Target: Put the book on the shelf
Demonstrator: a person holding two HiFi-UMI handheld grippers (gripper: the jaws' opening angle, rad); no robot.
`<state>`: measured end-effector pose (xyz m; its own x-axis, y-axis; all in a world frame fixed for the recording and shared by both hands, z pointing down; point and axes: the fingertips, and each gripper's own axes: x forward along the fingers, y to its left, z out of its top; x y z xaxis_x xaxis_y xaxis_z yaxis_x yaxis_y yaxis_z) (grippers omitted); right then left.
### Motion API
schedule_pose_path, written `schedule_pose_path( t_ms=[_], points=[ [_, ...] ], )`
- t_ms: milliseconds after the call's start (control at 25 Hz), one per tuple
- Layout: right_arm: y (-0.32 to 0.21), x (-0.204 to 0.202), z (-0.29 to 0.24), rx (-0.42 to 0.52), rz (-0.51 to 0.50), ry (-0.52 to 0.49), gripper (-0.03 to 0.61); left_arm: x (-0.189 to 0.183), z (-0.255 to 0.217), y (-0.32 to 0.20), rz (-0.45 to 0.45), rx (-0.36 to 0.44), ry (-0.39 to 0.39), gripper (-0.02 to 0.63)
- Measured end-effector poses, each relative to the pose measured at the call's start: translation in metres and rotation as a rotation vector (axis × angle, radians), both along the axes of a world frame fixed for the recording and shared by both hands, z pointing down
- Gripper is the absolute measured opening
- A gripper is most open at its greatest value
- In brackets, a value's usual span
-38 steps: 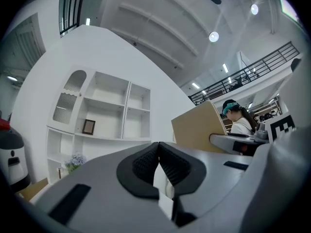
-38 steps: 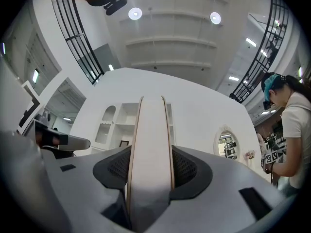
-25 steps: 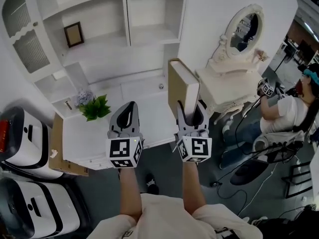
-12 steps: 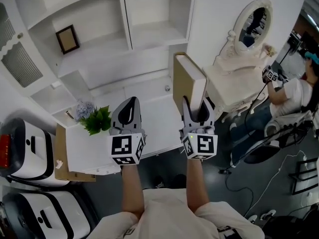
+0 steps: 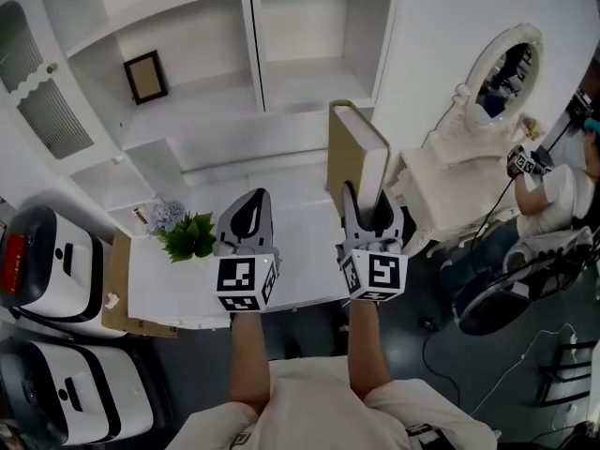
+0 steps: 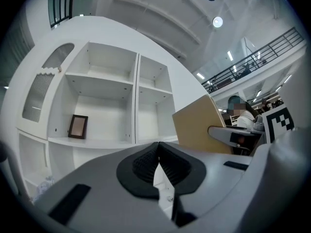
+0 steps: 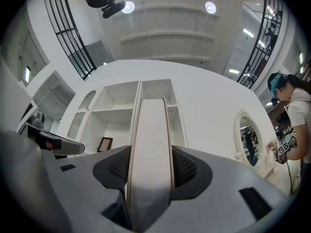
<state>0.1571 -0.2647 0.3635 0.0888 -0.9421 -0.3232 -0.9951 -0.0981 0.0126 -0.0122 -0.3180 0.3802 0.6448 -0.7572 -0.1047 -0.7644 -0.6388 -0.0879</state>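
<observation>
A tan-covered book point(image 5: 356, 157) with white page edges stands upright in my right gripper point(image 5: 370, 216), whose jaws are shut on its lower end. In the right gripper view the book point(image 7: 151, 149) rises between the pads toward the white shelf unit point(image 7: 131, 111). My left gripper point(image 5: 247, 221) hovers beside it to the left, shut and holding nothing. Its pads point(image 6: 158, 166) meet in the left gripper view, where the book point(image 6: 201, 127) shows at the right. The shelf unit point(image 5: 225, 73) with open compartments stands ahead, beyond a white counter point(image 5: 300, 186).
A small dark picture frame point(image 5: 145, 75) stands in the shelf's left compartment. A green plant point(image 5: 190, 237) sits on the white surface at left. A white vanity with an oval mirror point(image 5: 502, 68) stands at right, a seated person point(image 5: 562, 190) beyond it. White appliances point(image 5: 52, 251) lie at far left.
Both grippers and the book have moved closer to the shelf unit, which now fills more of the head view. The book stays upright in the right gripper.
</observation>
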Motion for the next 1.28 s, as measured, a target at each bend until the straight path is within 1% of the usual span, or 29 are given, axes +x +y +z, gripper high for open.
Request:
schedule_pose_path(
  t_ms=[160, 280, 400, 680, 800, 960, 1280],
  points=[
    [-0.027, 0.005, -0.024, 0.024, -0.066, 0.024, 0.235, 0.020, -0.022, -0.009, -0.022, 0.028, 0.000, 0.017],
    [-0.040, 0.005, -0.035, 0.036, -0.110, 0.048, 0.235, 0.031, -0.031, -0.016, -0.055, 0.038, -0.002, 0.016],
    [-0.050, 0.007, -0.042, 0.039, -0.139, 0.060, 0.235, 0.040, -0.035, -0.018, -0.090, 0.032, -0.004, 0.016],
    [-0.067, -0.004, -0.054, 0.058, -0.193, 0.104, 0.235, 0.052, -0.038, -0.021, -0.125, 0.020, -0.025, 0.016],
    [-0.071, -0.007, -0.057, 0.066, -0.207, 0.111, 0.235, 0.056, -0.038, -0.018, -0.123, 0.028, -0.016, 0.017],
    [-0.082, -0.006, -0.068, 0.093, -0.211, 0.107, 0.235, 0.065, -0.034, -0.015, -0.106, 0.031, -0.057, 0.016],
    [-0.100, -0.010, -0.099, 0.154, -0.214, 0.152, 0.235, 0.061, -0.029, -0.011, -0.119, 0.042, -0.096, 0.017]
  ],
)
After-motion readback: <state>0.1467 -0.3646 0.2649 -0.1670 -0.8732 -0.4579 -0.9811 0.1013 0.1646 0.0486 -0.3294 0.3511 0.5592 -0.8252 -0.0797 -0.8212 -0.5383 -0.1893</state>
